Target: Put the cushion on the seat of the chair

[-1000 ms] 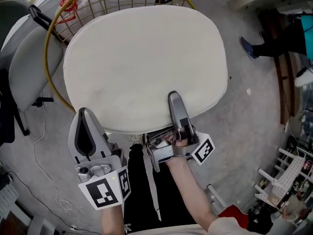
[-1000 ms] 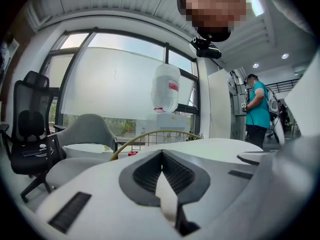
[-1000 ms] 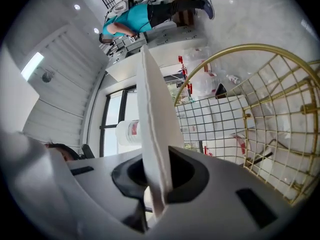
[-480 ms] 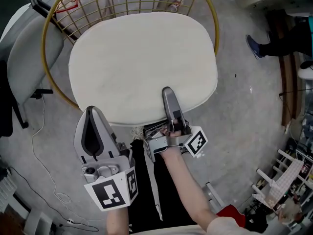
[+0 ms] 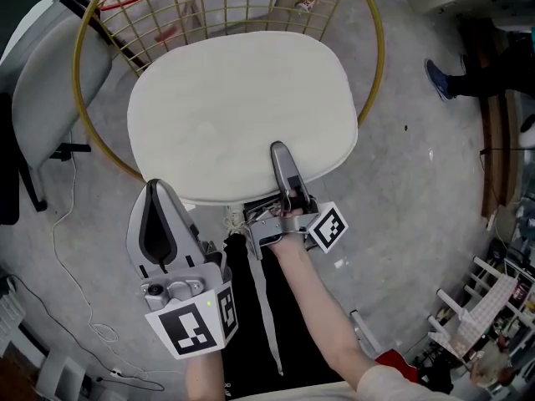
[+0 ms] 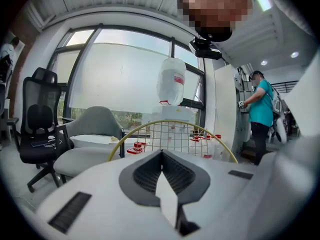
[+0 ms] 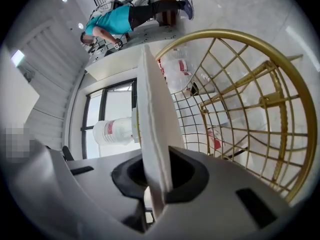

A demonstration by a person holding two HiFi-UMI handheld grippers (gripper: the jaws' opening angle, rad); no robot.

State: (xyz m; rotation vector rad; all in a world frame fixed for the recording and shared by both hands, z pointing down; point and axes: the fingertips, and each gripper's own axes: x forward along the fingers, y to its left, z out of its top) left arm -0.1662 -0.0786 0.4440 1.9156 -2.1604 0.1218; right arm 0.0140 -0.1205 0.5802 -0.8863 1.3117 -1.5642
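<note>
Because the right gripper (image 5: 279, 155) is clamped on the near rim of the cream cushion (image 5: 238, 111), one jaw lying over the top face and the other under it, the whole pad reaches out flat ahead of the jaws. The right gripper view bears this out: the cushion's edge runs straight through the pinched pads. Holding it by the rim and level looks chosen so the pad can come down flat, not corner first.

Beyond and beneath the cushion stands the gold wire chair (image 7: 230, 33), its round rim showing past the pad to both sides and its grid back rising on the far side. The seat is covered from above, so I cannot tell whether the cushion touches it yet. I judge the placing nearly done, with only settling and letting go left.

Off to the left of the working gripper, the left gripper (image 5: 154, 189) has its jaws together with nothing gripped, its tip just short of the cushion's near edge, probably standing by to steady or nudge the pad. Further left sits a grey chair (image 5: 50, 98).
</note>
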